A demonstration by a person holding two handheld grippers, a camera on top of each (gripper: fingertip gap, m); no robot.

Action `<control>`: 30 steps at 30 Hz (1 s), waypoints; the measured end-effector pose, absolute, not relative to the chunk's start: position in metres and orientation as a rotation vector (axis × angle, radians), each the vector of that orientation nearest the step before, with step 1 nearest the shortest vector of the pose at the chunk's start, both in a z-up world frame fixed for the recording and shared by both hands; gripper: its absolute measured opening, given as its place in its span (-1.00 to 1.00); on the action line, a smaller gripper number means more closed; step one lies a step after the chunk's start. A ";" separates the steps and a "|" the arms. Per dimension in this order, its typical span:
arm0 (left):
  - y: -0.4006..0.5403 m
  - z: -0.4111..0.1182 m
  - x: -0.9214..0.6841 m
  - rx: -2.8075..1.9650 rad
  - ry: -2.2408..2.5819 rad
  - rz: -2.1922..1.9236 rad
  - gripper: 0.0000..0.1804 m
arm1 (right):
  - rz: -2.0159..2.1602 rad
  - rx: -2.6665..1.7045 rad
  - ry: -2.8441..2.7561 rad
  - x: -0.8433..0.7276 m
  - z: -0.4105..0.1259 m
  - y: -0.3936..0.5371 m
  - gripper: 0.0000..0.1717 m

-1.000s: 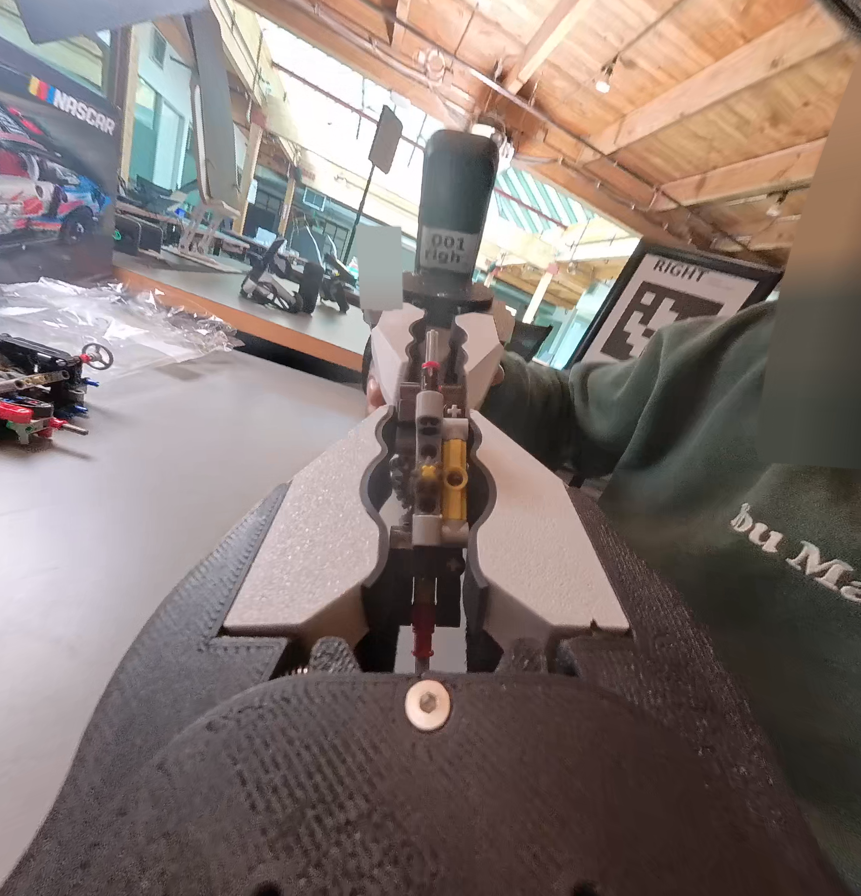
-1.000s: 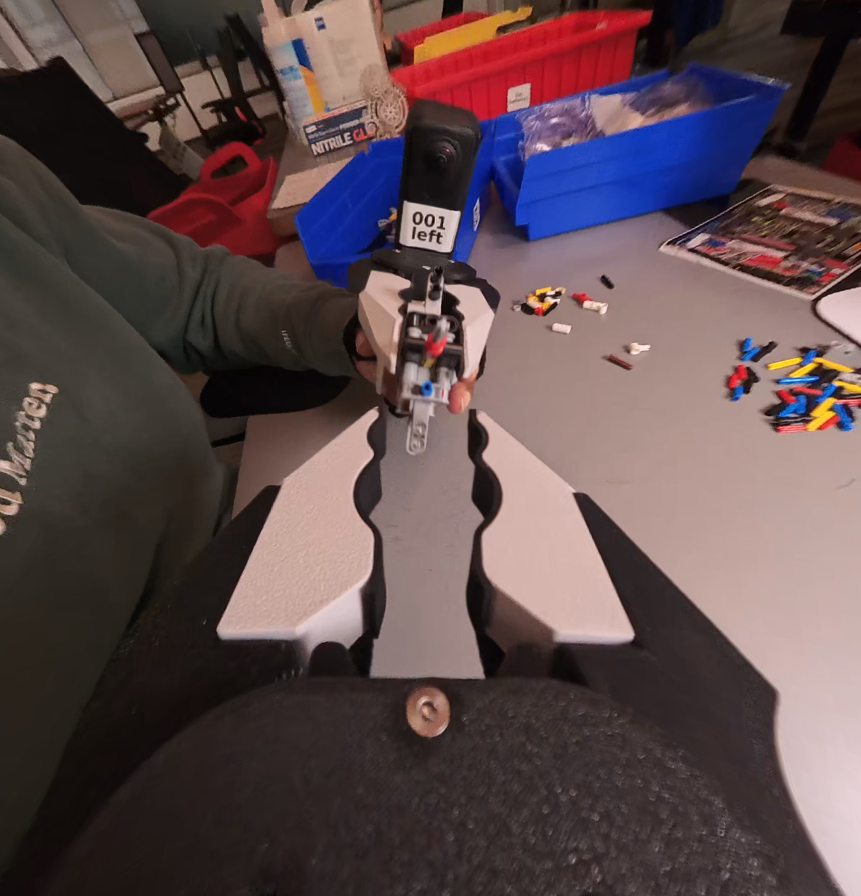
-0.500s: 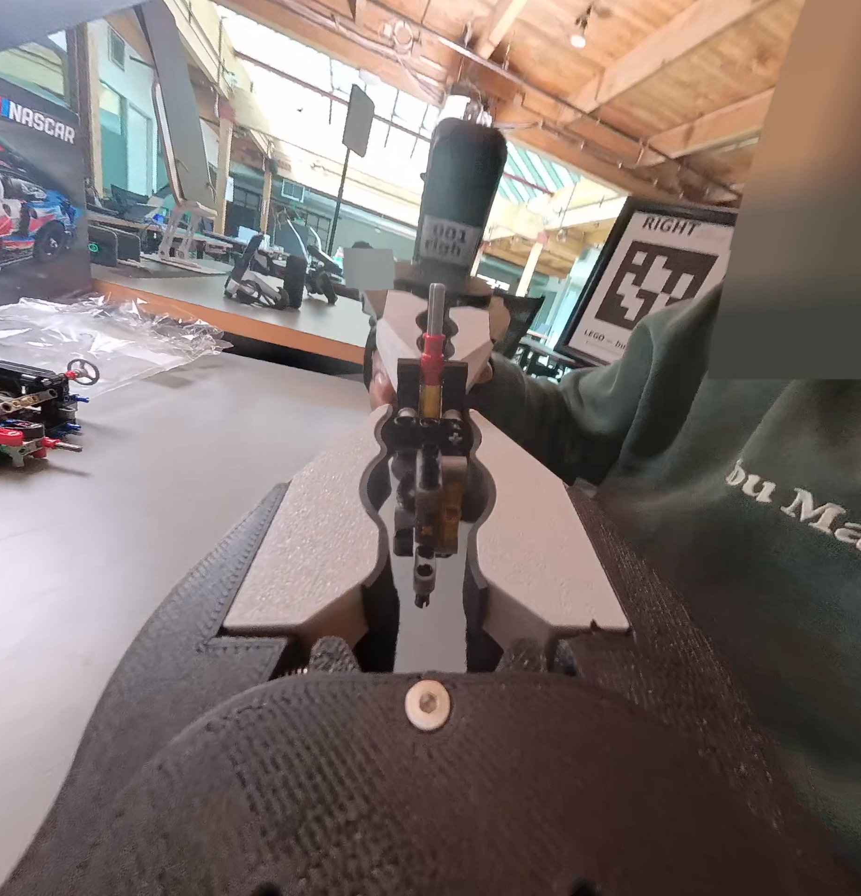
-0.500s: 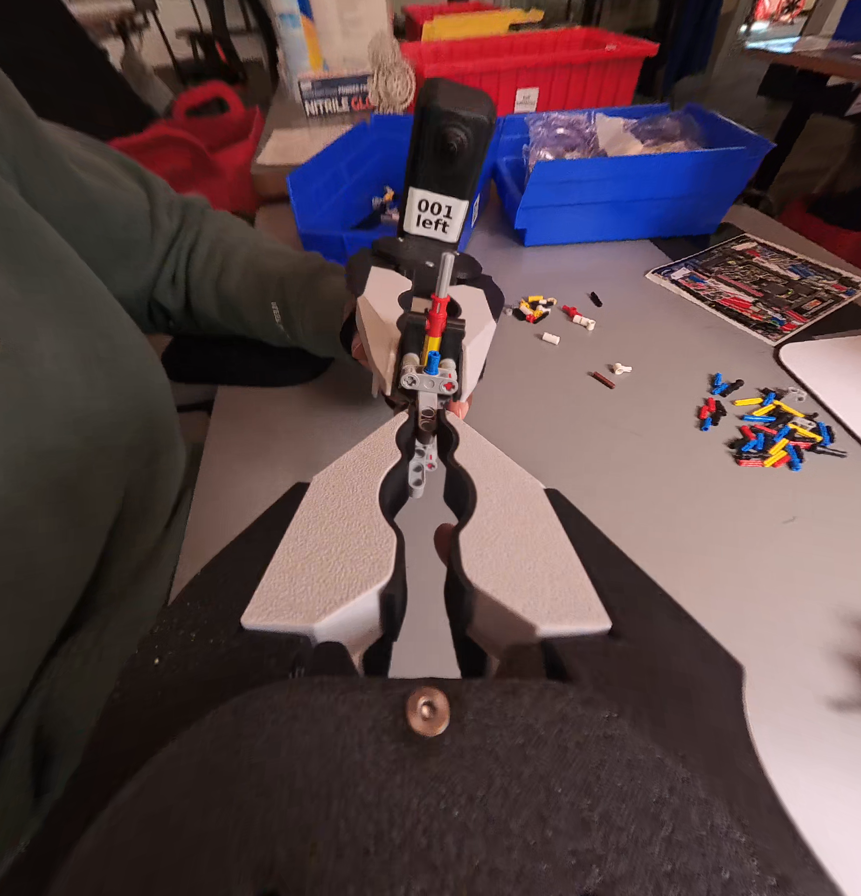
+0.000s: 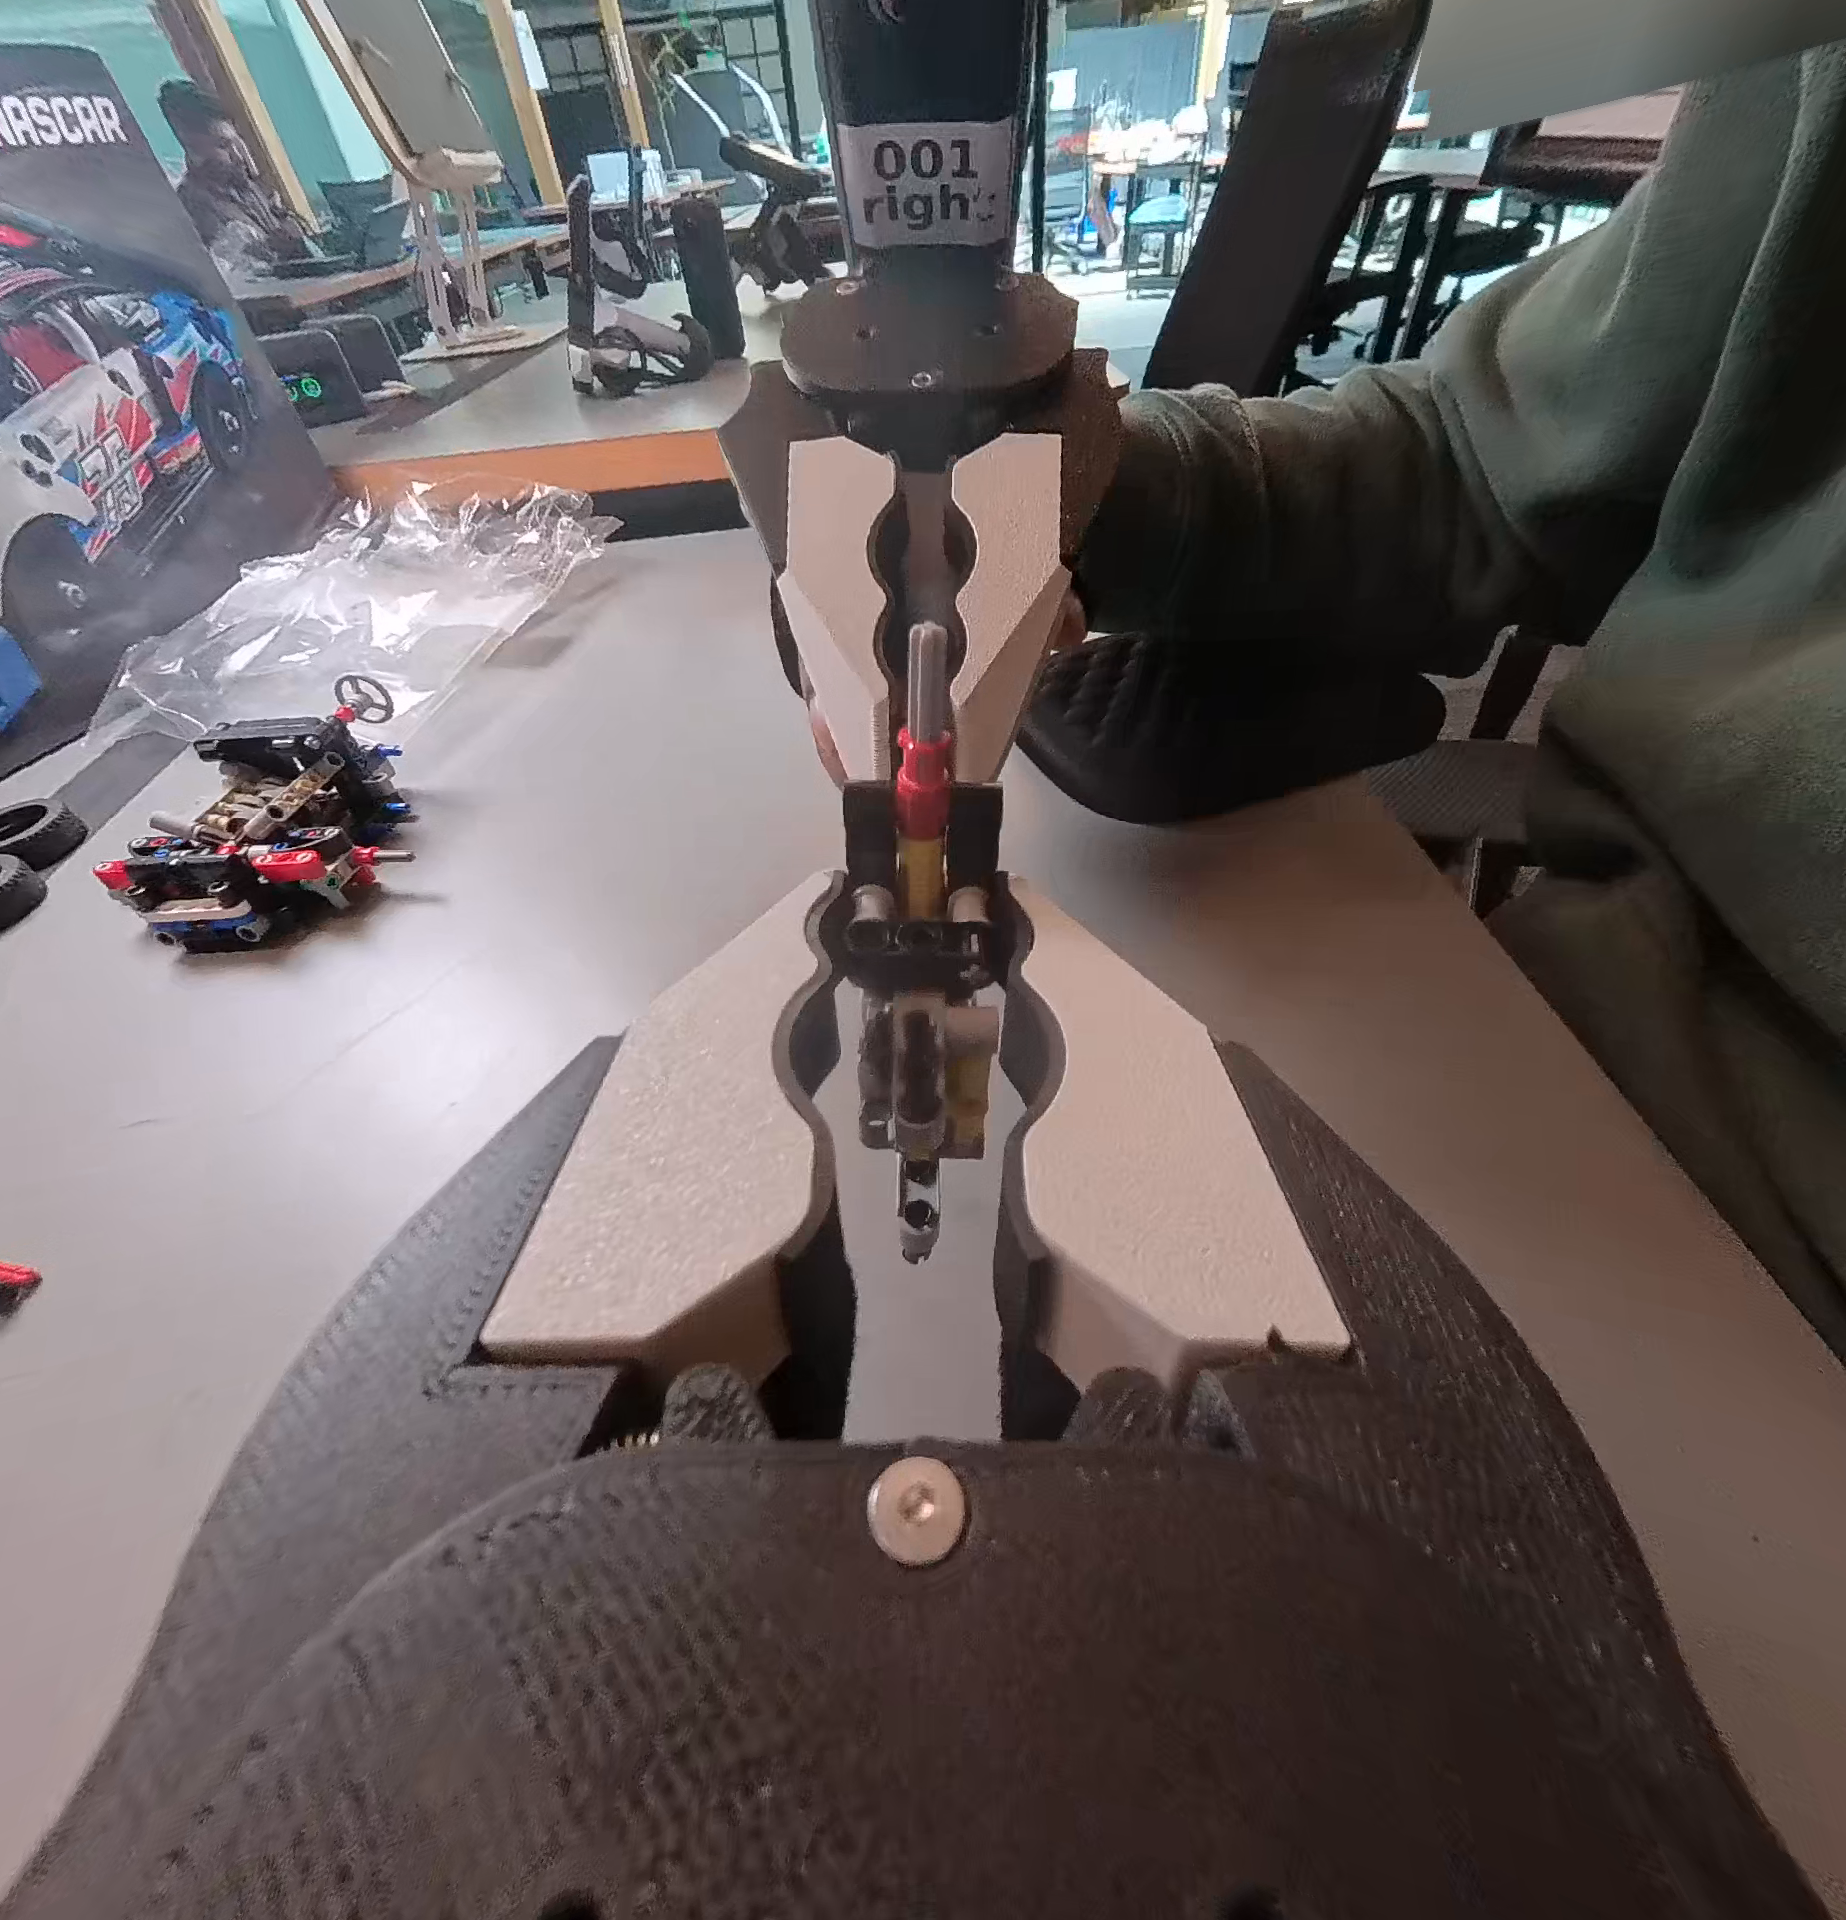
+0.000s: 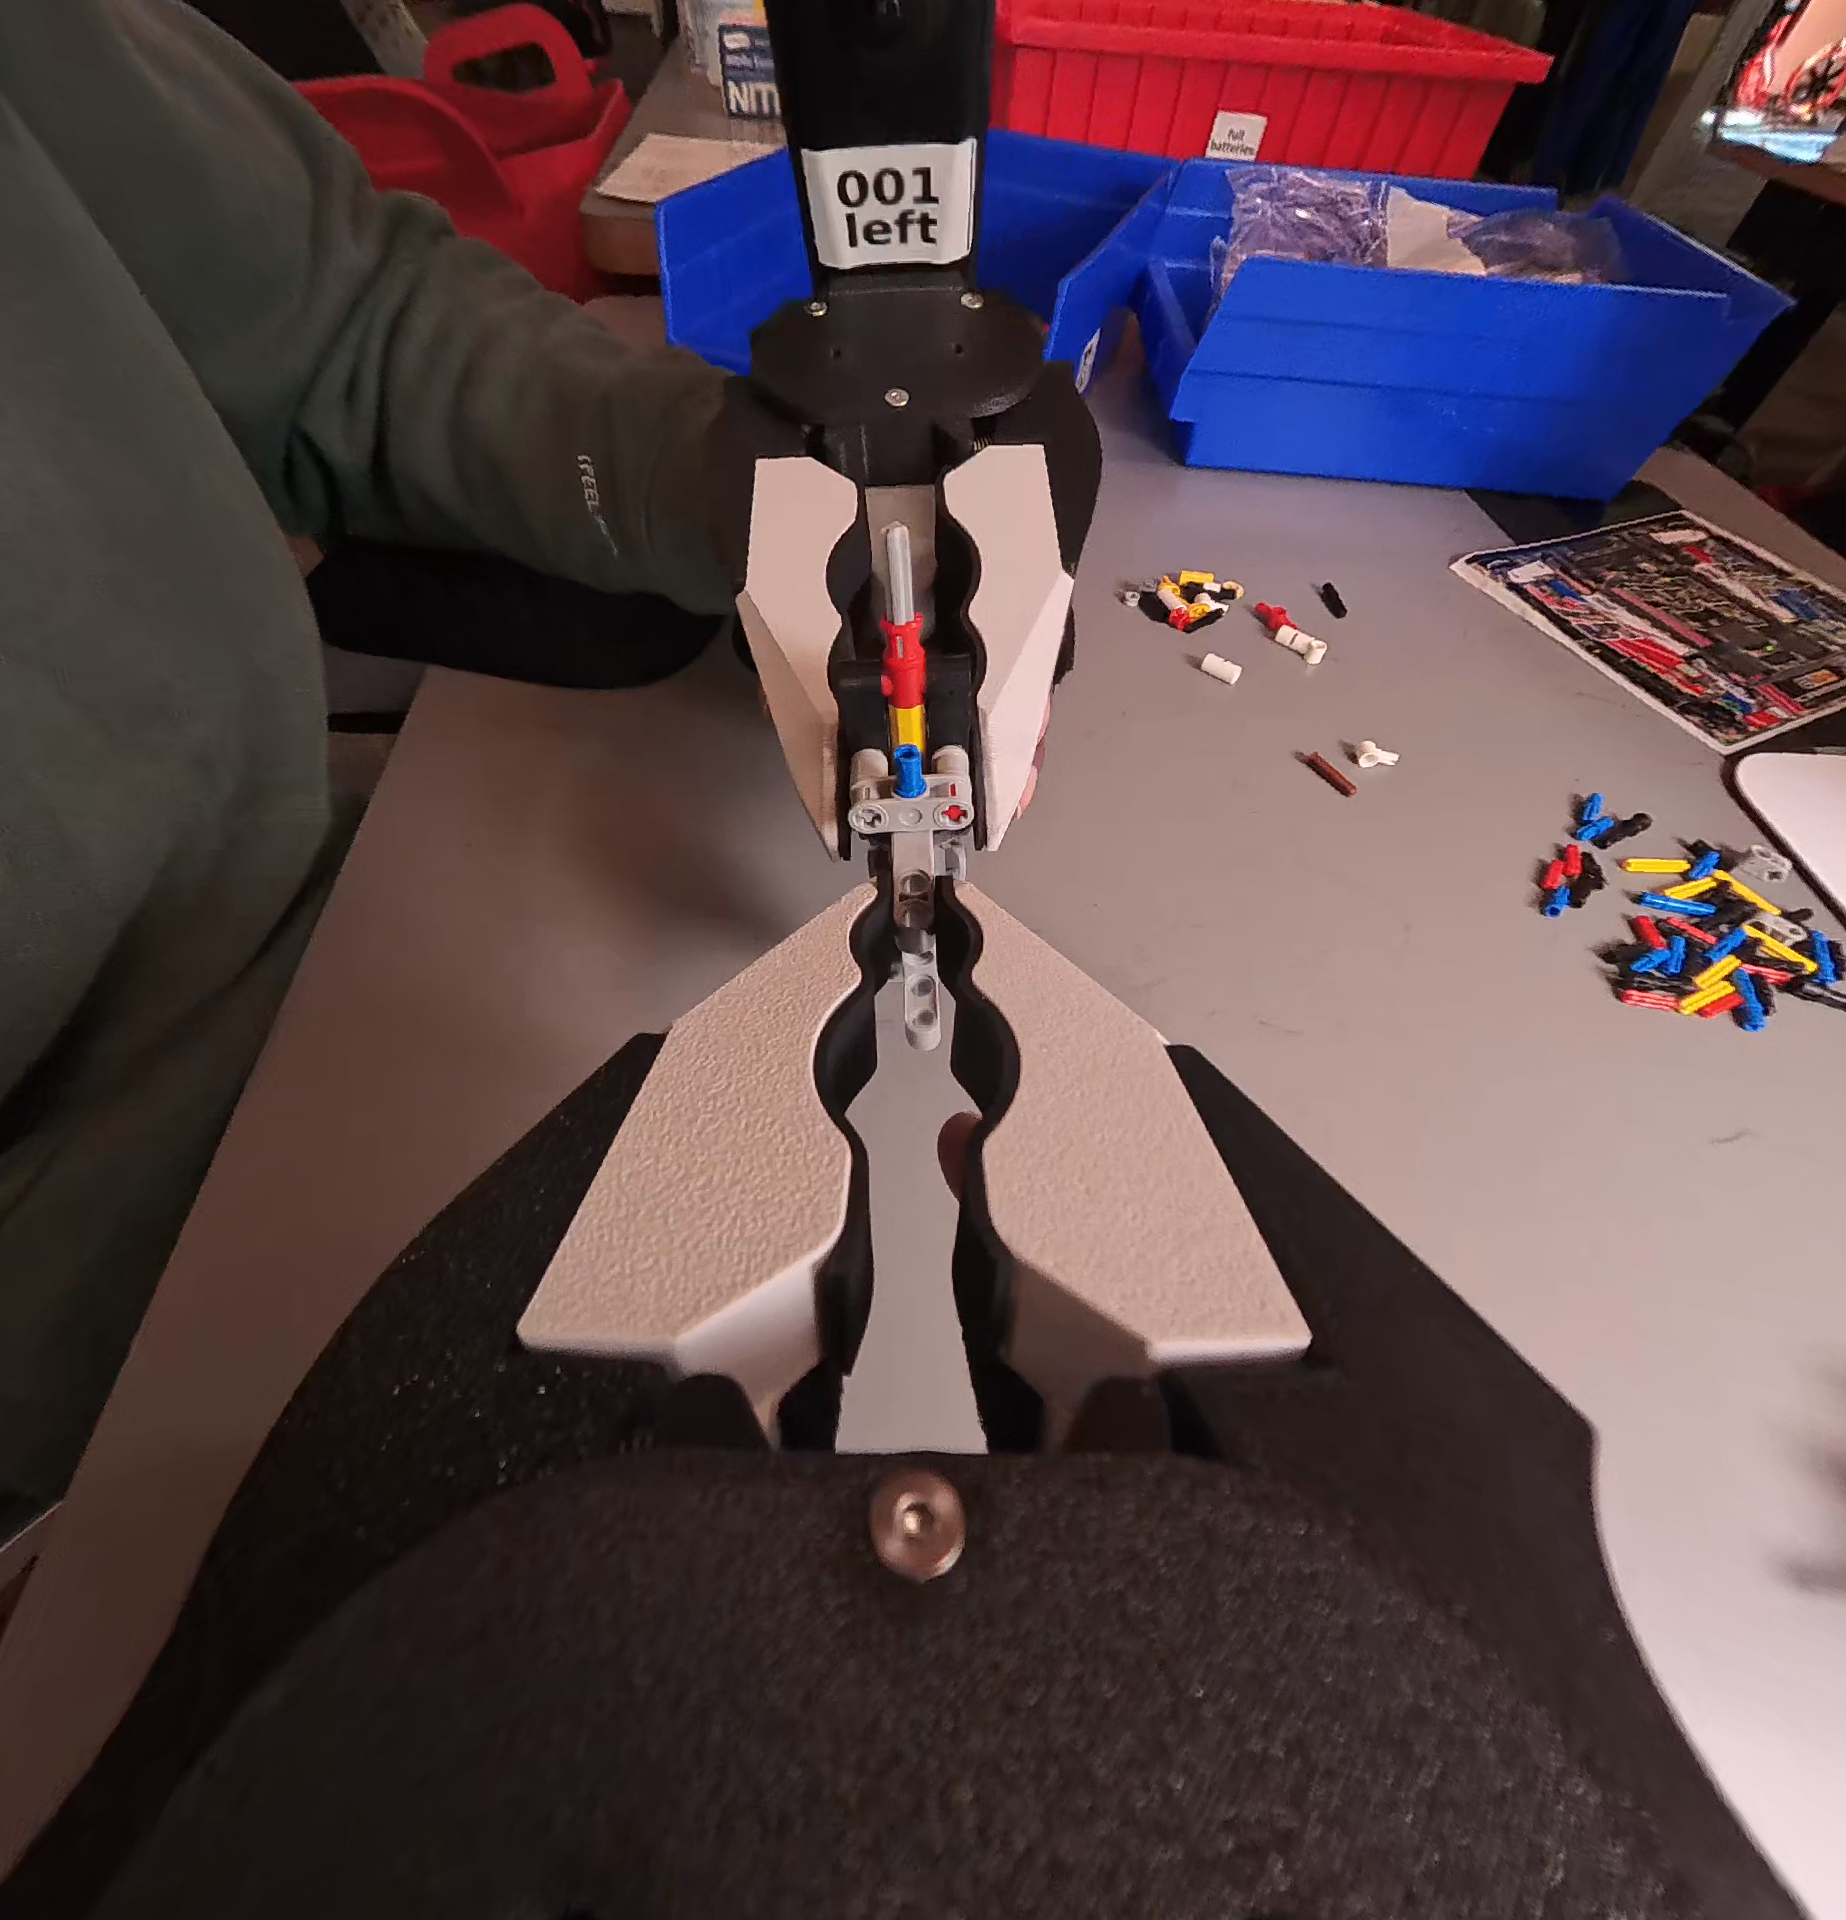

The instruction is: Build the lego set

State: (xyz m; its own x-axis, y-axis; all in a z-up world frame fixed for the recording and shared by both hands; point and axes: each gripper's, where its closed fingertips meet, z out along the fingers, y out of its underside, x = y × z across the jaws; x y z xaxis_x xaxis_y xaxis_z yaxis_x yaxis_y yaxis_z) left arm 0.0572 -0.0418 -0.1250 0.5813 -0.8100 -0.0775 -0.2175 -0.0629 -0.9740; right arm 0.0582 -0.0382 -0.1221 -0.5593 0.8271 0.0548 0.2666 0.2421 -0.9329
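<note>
A small brick assembly (image 5: pixel 919 940) stands upright between the two grippers above the grey table (image 5: pixel 483 1039). It has a black frame, a yellow part, a red bush and a grey axle (image 5: pixel 927 675) on top. My left gripper (image 5: pixel 919 914) is shut on its black beam. In the right wrist view the assembly (image 6: pixel 903 717) sits in the left gripper (image 6: pixel 914 831). My right gripper (image 6: pixel 914 899) is shut on the grey beam (image 6: pixel 924 1003) that hangs from the assembly's lower end. The right gripper's fingers (image 5: pixel 1012 582) face me in the left wrist view.
A partly built brick chassis (image 5: pixel 264 862), tyres (image 5: pixel 15 831) and a clear plastic bag (image 5: pixel 379 592) lie to the left. Loose coloured pieces (image 6: pixel 1708 935), a booklet (image 6: pixel 1677 623) and blue bins (image 6: pixel 1418 343) are on the right. A green sleeve (image 6: pixel 275 416) reaches across. Only a small space, under 4 cm, lies between the two pairs of fingers.
My right gripper moved up to the assembly and shut on its hanging grey beam. Both grippers tilted down toward the table. My left gripper kept its hold.
</note>
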 end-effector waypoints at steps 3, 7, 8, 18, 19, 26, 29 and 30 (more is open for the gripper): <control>-0.040 -0.130 0.057 -1.614 0.913 -0.555 -0.73 | 1.314 -0.973 -1.962 0.058 -0.123 -0.037 -0.93; -0.040 -0.137 0.056 -1.631 0.920 -0.541 -0.72 | 1.325 -0.972 -1.956 0.056 -0.127 -0.038 -0.93; -0.039 -0.138 0.055 -1.637 0.912 -0.551 -0.73 | 1.338 -0.973 -1.939 0.055 -0.127 -0.037 -0.93; -0.041 -0.106 0.048 -1.582 0.428 -1.380 -0.73 | 1.610 -0.892 -1.605 0.053 -0.080 -0.029 -0.70; -0.043 -0.107 0.050 -1.590 0.417 -1.443 -0.73 | 1.598 -0.868 -1.636 0.055 -0.080 -0.032 -0.65; -0.056 -0.121 0.071 -1.689 0.371 -1.753 -0.73 | 1.357 -0.695 -1.978 0.068 -0.115 -0.072 -0.20; -0.060 -0.126 0.074 -1.732 0.355 -1.813 -0.73 | 1.221 -0.631 -2.052 0.069 -0.125 -0.078 -0.10; -0.061 -0.128 0.074 -1.743 0.347 -1.829 -0.73 | 1.188 -0.618 -2.069 0.069 -0.128 -0.080 -0.09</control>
State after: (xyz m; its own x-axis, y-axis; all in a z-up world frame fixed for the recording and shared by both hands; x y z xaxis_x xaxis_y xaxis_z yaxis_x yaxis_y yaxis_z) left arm 0.0740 -0.0608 -0.1276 0.0250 -0.5697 0.8214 0.2297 -0.7964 -0.5594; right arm 0.0692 -0.0795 -0.1283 -0.6676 0.6767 0.3105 0.0728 0.4745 -0.8773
